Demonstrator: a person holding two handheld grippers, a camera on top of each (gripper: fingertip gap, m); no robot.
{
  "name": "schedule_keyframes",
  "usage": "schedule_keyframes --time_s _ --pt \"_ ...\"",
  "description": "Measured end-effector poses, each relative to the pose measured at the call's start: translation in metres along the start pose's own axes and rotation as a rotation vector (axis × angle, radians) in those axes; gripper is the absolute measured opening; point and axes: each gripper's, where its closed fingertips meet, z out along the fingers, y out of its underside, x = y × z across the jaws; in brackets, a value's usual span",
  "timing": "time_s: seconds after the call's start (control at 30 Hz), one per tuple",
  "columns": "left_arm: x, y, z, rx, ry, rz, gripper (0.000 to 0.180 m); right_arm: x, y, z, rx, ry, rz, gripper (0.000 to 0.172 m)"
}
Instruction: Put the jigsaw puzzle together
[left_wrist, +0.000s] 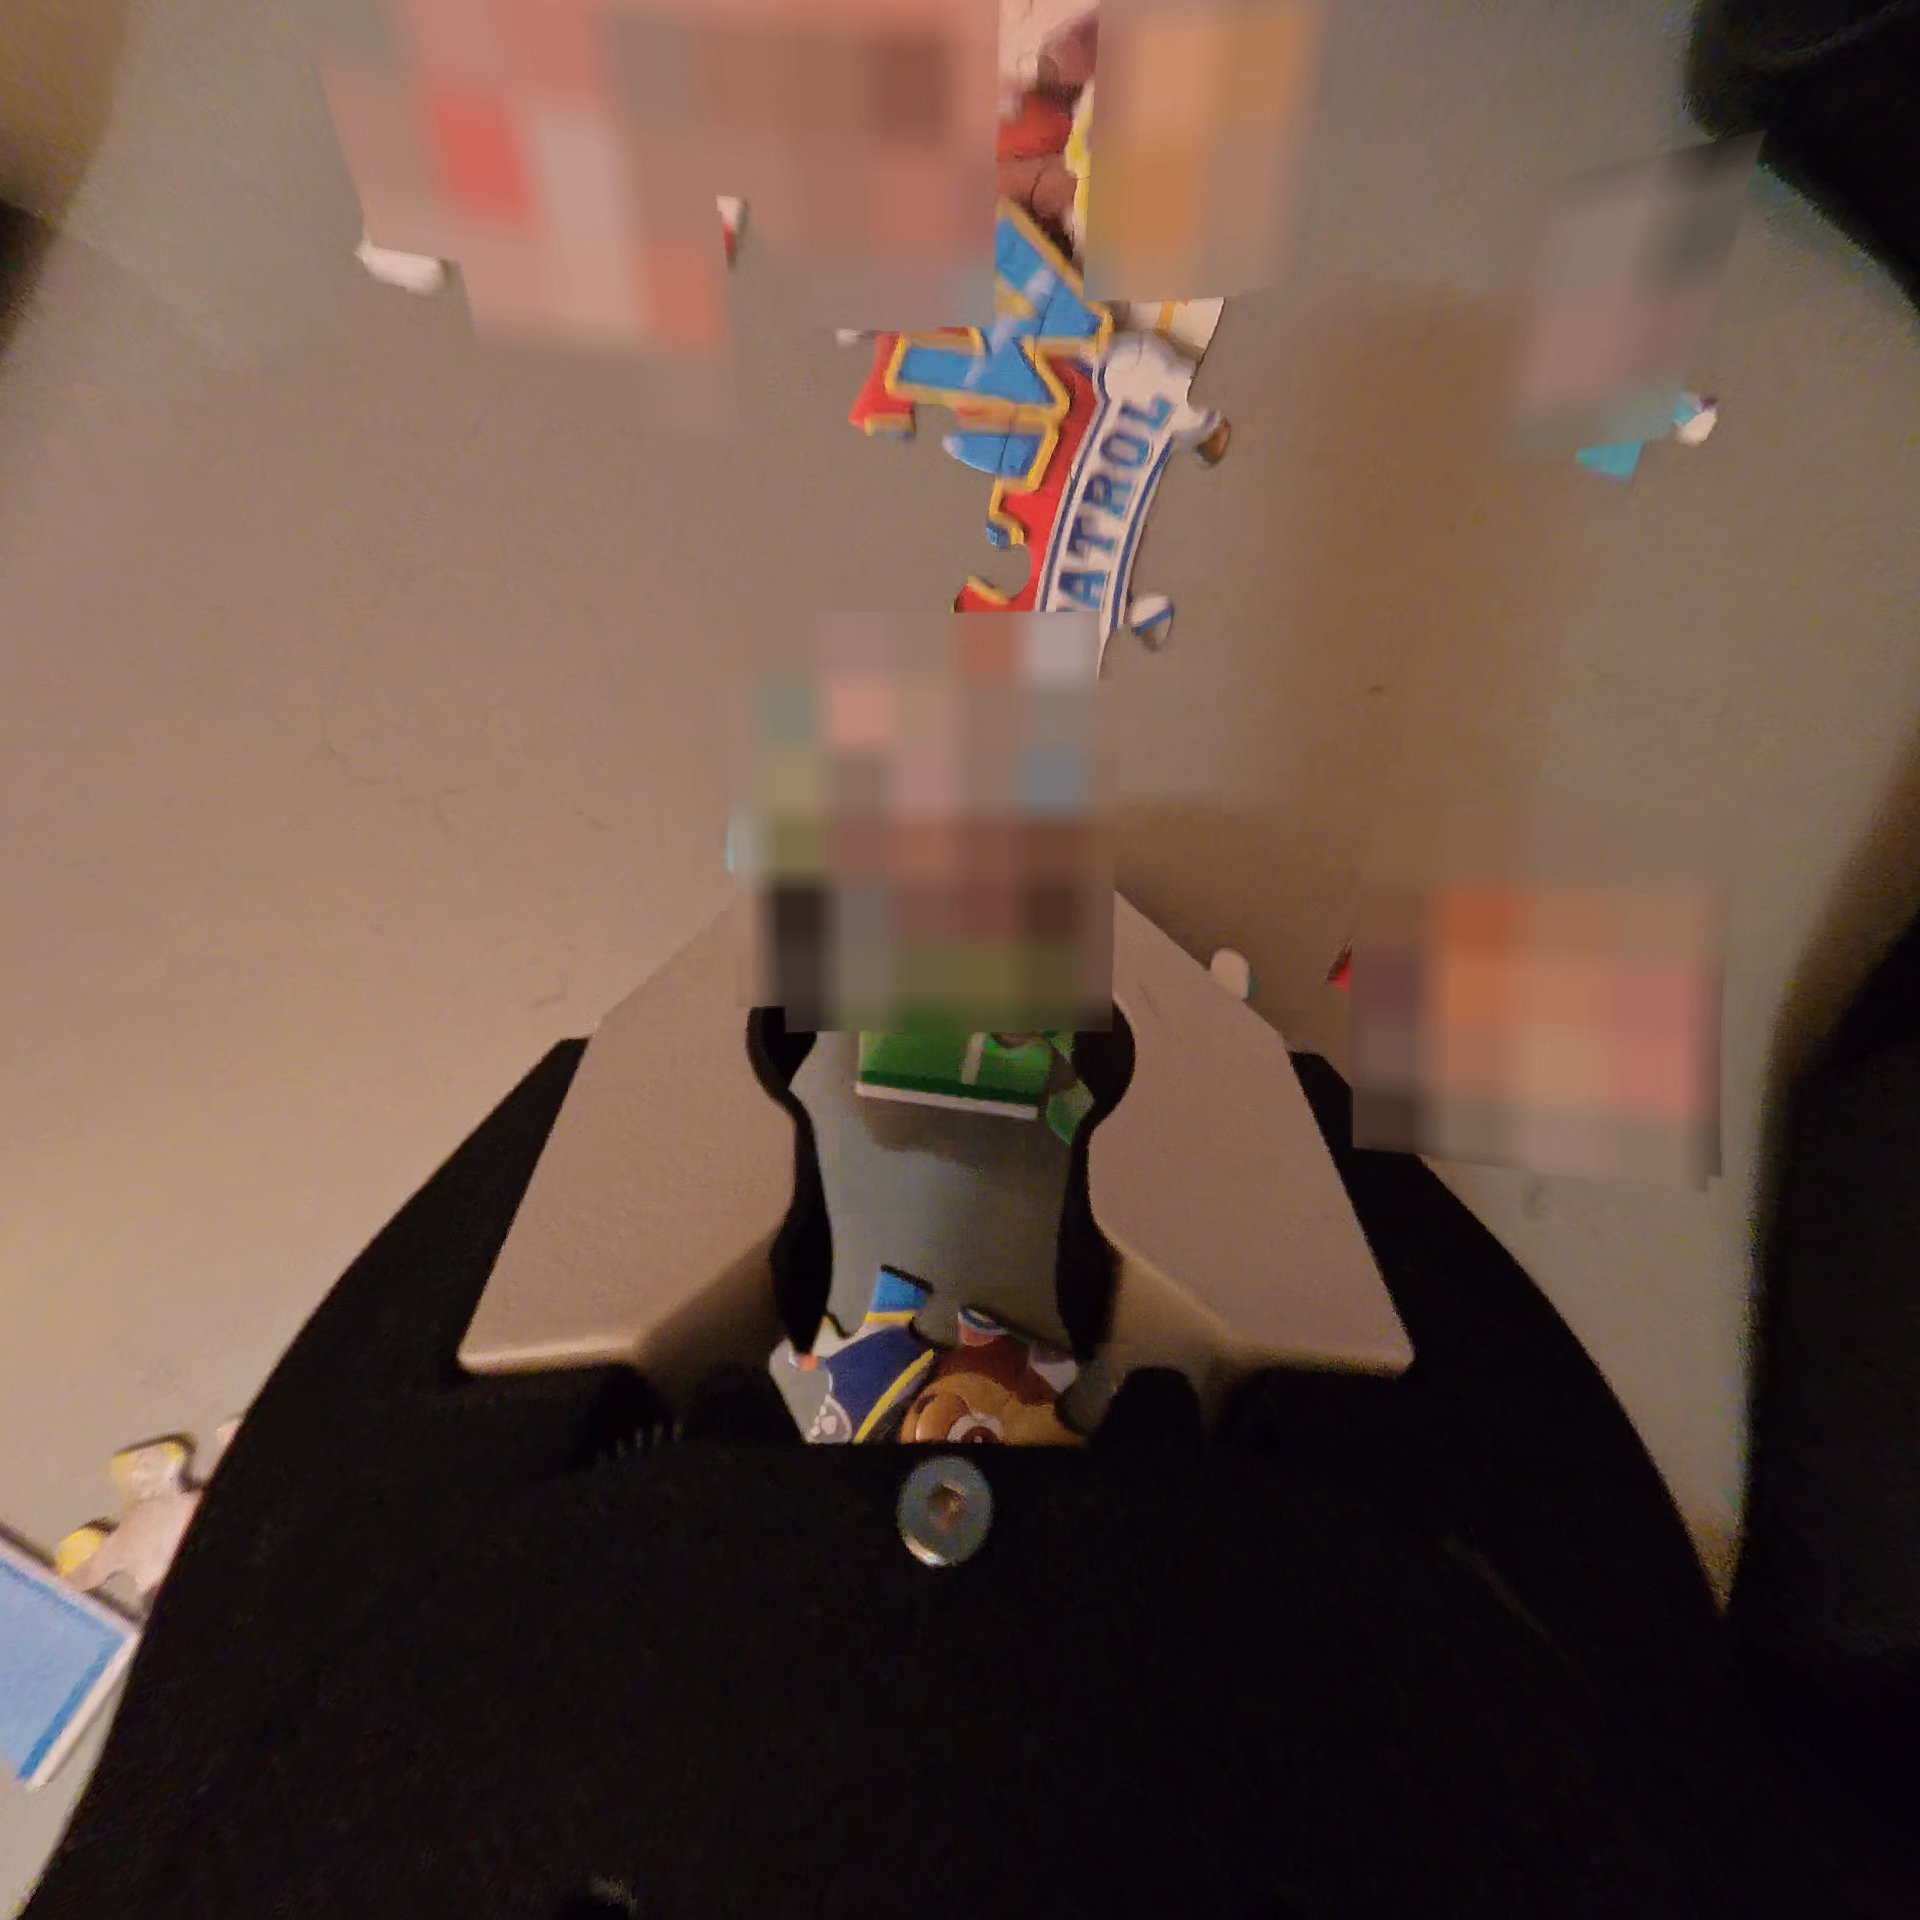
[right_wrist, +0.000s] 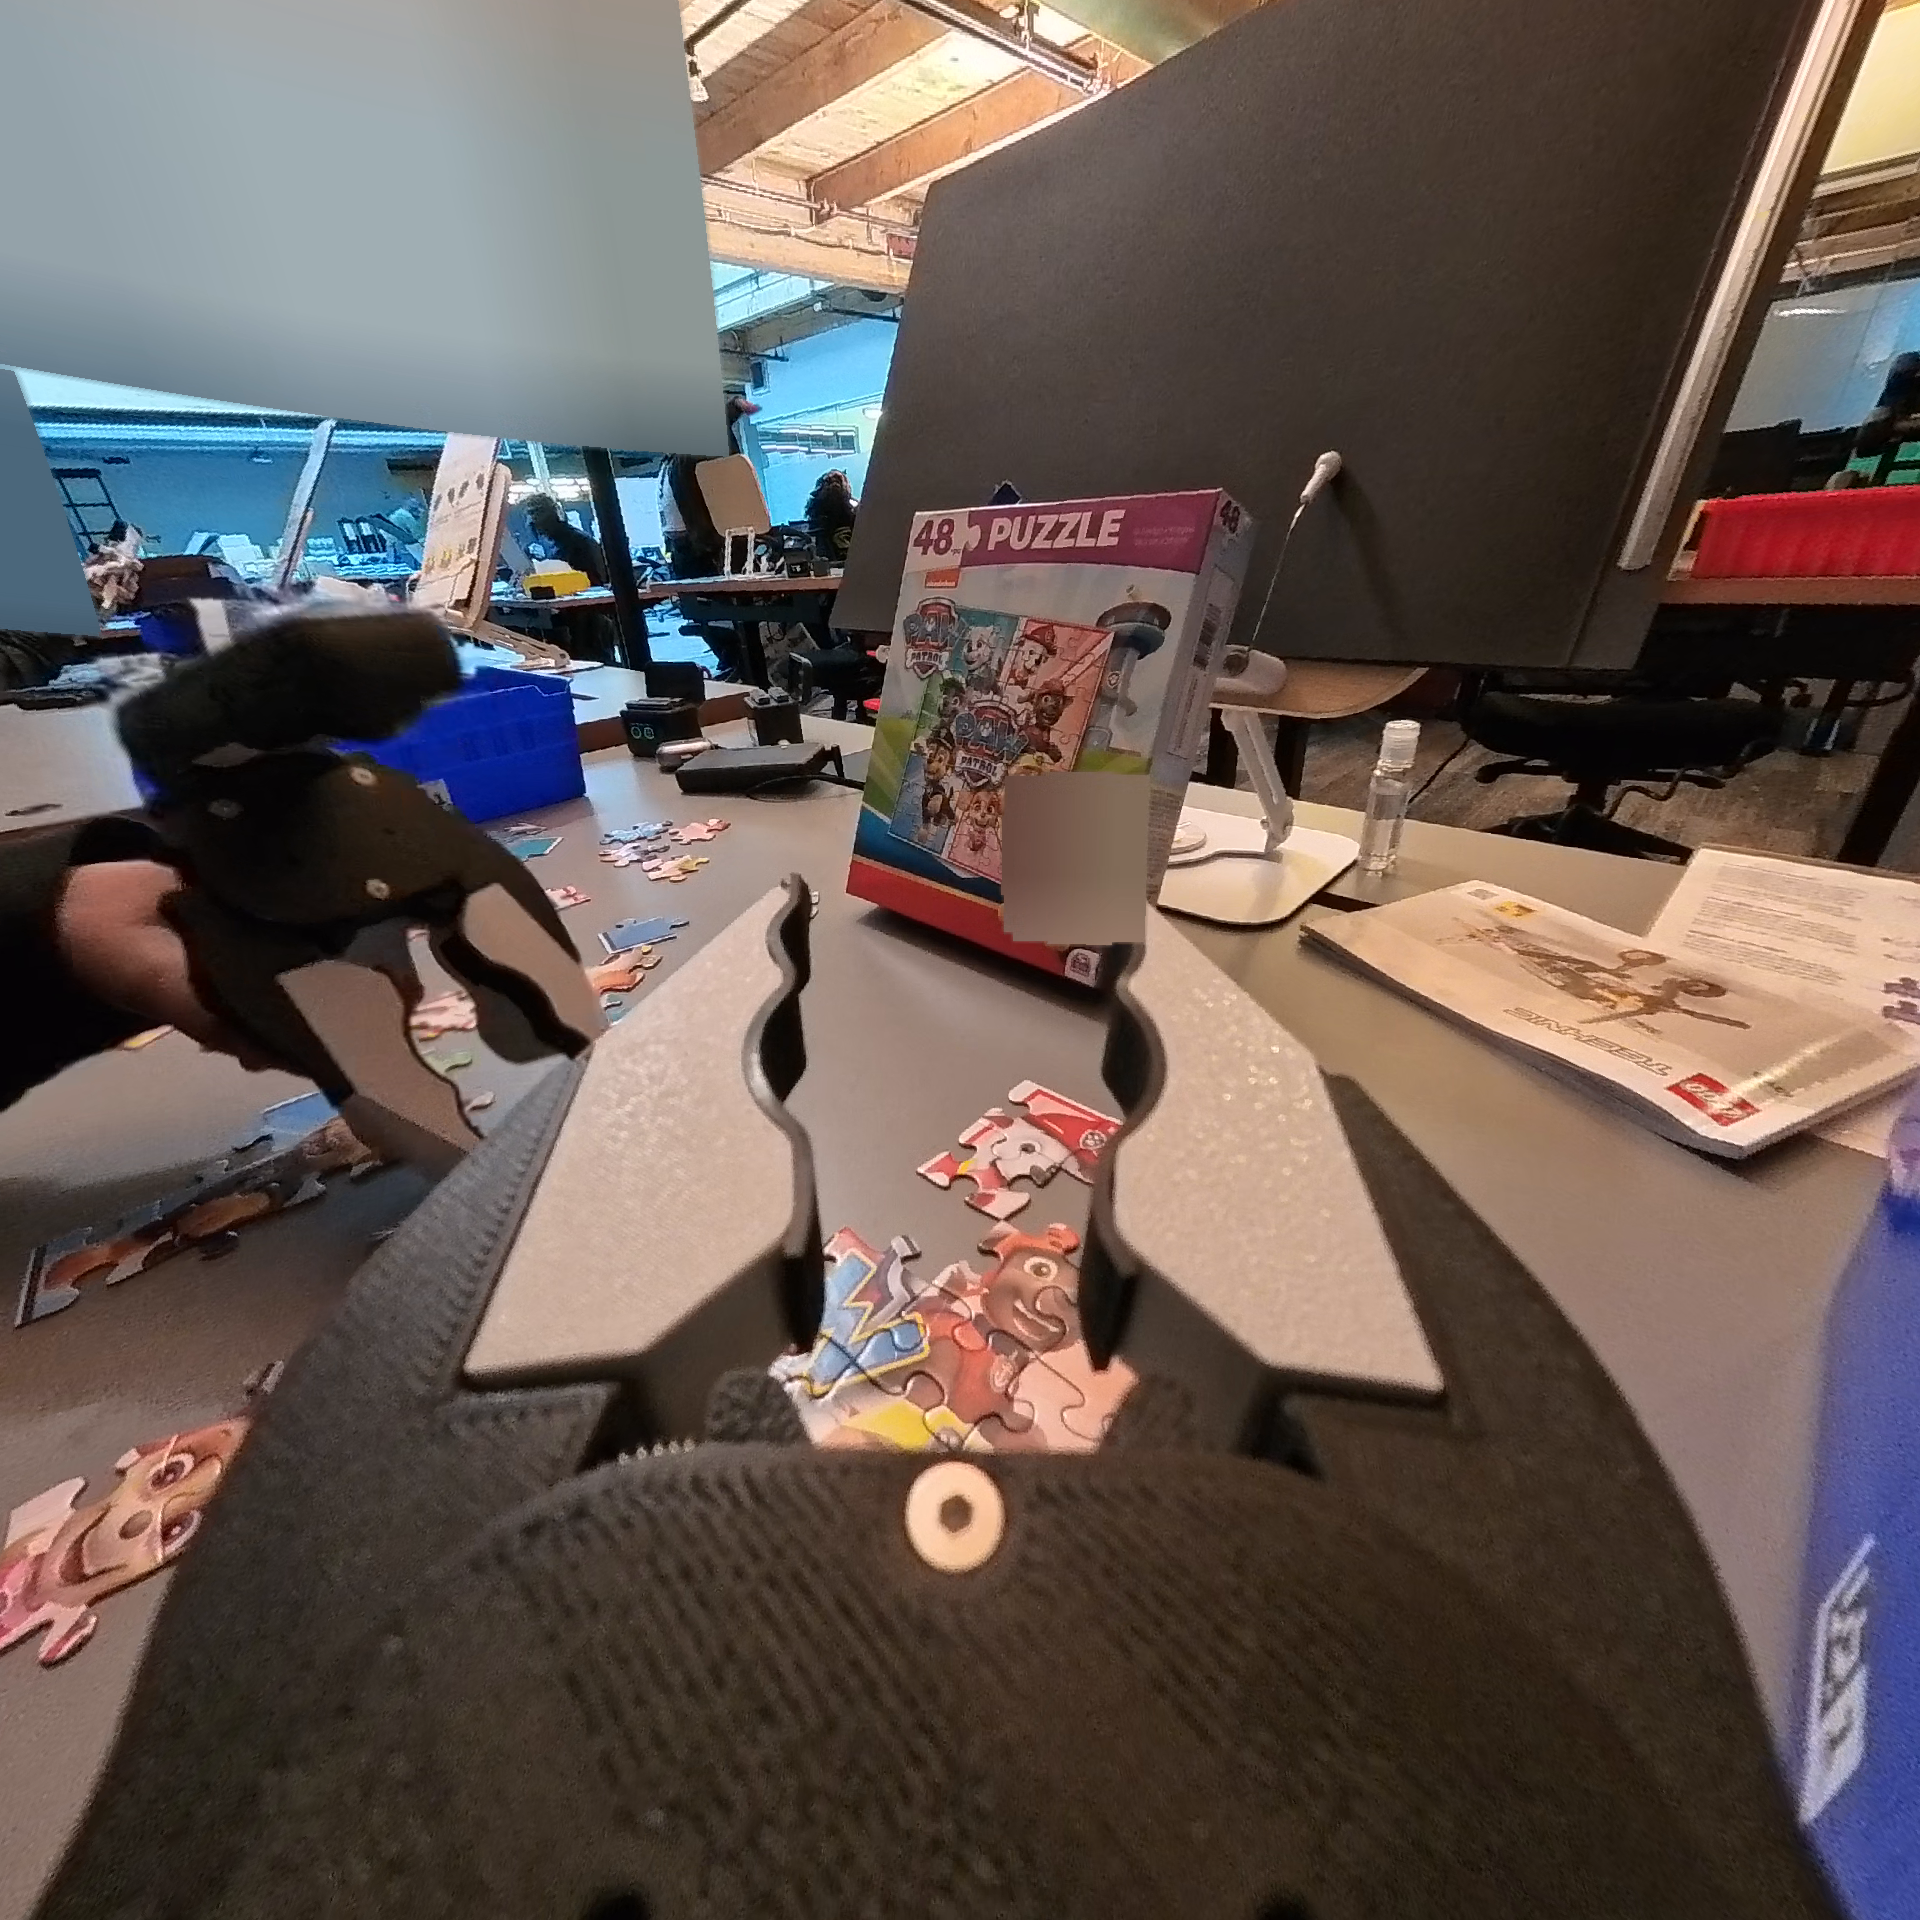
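two close wrist views, shared tabletop (right_wrist: 1558, 1299)

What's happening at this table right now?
A person holds two handheld grippers over a grey table strewn with jigsaw pieces. The right gripper is open and empty above a joined cluster of pieces, facing the upright puzzle box. The left gripper is tilted down, open, over loose pieces. A booklet lies to the right.

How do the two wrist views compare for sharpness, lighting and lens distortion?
Left wrist view: dim, warm-tinted and soft, the colourful jigsaw pieces on the beige tabletop smeared. Right wrist view: bright and crisp on the upright cardboard puzzle box; the left gripper is slightly motion-blurred, and wide-angle bending tilts the dark monitor back.
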Motion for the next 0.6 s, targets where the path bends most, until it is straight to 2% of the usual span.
schedule_keyframes --time_s 0.07,0.17,0.4,0.6 --pt "0.003 -0.018 -0.014 0.097 -0.023 0.026 0.045 0.0 -0.001 0.0 0.003 0.001 0.002 0.055" --pt "0.003 -0.028 -0.034 0.166 0.025 -0.038 0.045 0.0 -0.001 0.0 0.006 -0.003 0.006 0.055" --pt "0.0 0.007 -0.025 0.057 0.041 -0.129 0.045 0.0 -0.001 -0.001 0.004 -0.002 0.002 0.055" --pt "0.0 0.02 -0.02 0.025 0.013 -0.145 0.045 0.0 0.0 0.0 0.001 -0.004 0.001 0.055"
